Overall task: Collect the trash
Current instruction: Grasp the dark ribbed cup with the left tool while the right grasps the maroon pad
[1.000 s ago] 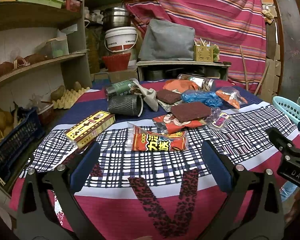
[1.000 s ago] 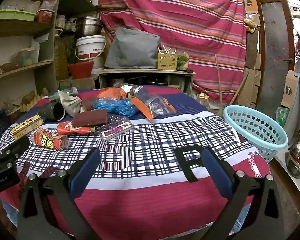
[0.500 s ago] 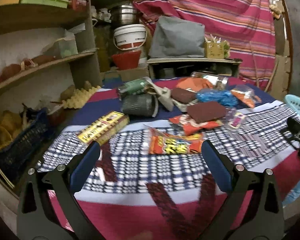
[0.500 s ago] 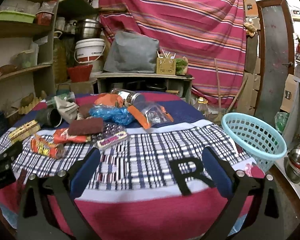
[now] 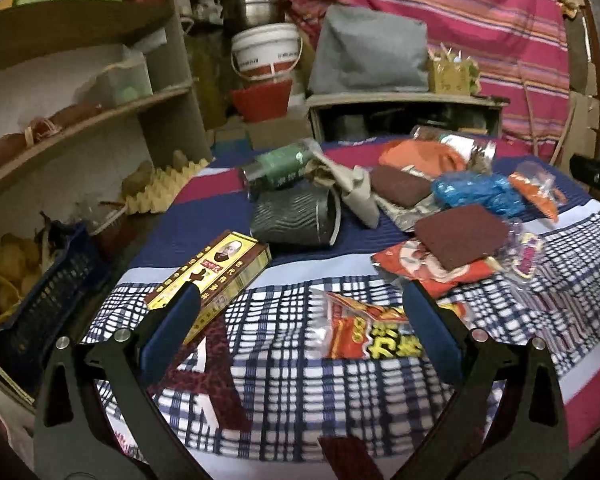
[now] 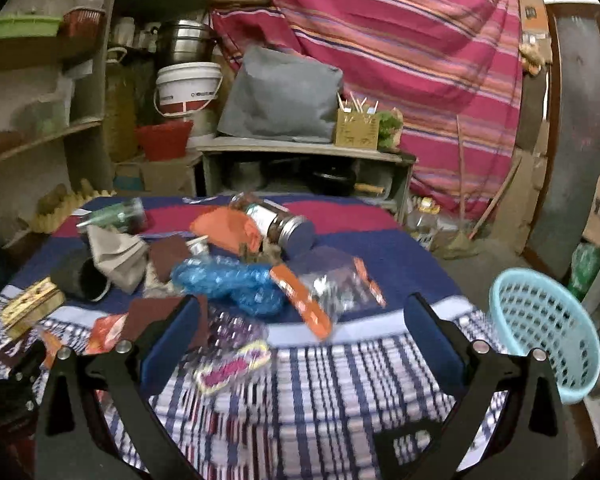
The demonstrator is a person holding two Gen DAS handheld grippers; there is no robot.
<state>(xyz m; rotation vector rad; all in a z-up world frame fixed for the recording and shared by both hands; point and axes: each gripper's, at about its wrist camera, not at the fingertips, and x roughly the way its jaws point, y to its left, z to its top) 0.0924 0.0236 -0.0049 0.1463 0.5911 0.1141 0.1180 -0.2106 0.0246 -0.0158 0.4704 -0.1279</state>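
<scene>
Left gripper, jaws apart, empty, hovers nearest red snack wrapper, lying crosswise ahead-right; right gripper likewise apart, empty.

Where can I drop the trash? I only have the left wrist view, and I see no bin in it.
Observer: The right wrist view shows a light blue plastic basket just beyond the right edge of the checked tablecloth.
Operator: Anything in it yet?
Observer: No trash shows in the part of its inside that faces the camera.
Operator: Is the right claw free?
Observer: Yes. The right claw is open and empty, above the cloth, facing the clear bag with the orange strip.
</scene>
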